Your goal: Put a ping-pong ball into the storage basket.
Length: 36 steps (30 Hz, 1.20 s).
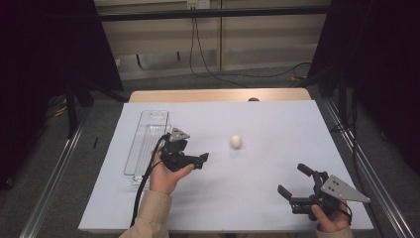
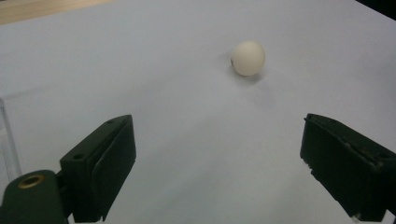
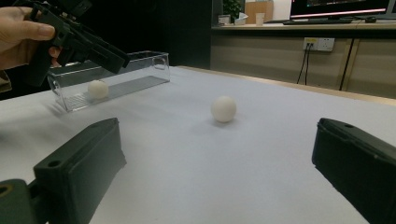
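Inspection finds one white egg (image 1: 236, 141) lying free on the white sheet (image 1: 257, 198) near the middle of the table, just beyond and to the right of the left gripper (image 1: 202, 159), whose jaws stand wide apart with nothing between them and point toward it. A second egg (image 3: 97, 88) sits inside the clear plastic tray (image 1: 146, 130) at the left side of the sheet, beside the left hand (image 1: 163, 176). The right gripper (image 1: 292, 181) is held near the front right corner, well apart from the loose egg, its jaws likewise spread wide and empty.
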### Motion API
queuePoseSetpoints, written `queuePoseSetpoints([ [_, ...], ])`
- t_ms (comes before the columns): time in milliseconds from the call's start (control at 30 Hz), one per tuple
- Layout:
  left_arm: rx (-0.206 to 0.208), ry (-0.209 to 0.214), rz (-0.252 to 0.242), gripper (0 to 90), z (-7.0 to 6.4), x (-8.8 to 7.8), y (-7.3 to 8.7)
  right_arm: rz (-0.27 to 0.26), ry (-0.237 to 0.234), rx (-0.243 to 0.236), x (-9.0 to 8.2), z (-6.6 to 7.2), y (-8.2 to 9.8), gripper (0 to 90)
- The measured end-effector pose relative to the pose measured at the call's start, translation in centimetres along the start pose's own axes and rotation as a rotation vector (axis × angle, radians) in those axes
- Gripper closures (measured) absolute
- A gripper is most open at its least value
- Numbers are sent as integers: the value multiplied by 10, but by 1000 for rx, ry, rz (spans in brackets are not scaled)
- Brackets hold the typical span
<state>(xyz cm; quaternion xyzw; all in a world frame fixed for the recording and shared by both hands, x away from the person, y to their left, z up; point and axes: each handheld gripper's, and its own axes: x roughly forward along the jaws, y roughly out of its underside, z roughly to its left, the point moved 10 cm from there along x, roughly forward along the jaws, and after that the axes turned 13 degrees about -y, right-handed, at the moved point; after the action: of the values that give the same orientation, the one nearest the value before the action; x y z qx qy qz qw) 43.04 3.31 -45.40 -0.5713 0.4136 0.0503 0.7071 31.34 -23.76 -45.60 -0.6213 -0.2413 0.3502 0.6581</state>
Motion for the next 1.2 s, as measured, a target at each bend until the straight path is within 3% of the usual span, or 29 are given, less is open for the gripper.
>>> queuePoseSetpoints([
  [1200,25,29,-17,87,-22,22,-4,1,9,3,2,-3,0,6],
])
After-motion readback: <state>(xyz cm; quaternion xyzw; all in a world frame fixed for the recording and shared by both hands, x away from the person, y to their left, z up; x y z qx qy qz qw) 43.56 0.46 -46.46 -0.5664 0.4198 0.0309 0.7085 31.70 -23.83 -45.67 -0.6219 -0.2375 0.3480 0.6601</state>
